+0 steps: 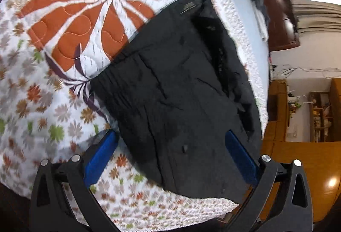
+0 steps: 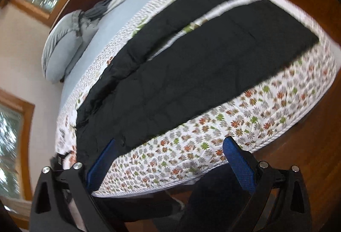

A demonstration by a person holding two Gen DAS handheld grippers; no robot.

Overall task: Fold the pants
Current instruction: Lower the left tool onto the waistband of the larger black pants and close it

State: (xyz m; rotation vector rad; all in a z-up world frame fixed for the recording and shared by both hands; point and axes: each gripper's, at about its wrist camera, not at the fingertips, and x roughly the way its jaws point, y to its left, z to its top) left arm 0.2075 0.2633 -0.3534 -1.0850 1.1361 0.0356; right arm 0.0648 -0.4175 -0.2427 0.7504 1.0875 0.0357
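Black pants [image 2: 191, 74] lie flat on the bed [image 2: 191, 155], unfolded. Both grippers' jaws gape wide, empty. Next: grab the waistband nearest them.

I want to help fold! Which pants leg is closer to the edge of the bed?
The leg on the right in the right camera; it lies along the flowery quilt's near edge. The other leg lies farther in.

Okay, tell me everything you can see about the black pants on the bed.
The black pants lie flat and unfolded on the floral quilt, legs spread slightly apart with quilt showing between them. The fabric looks matte and lightly creased. The waist end shows an open zipper and a small label. Neither gripper holds them.
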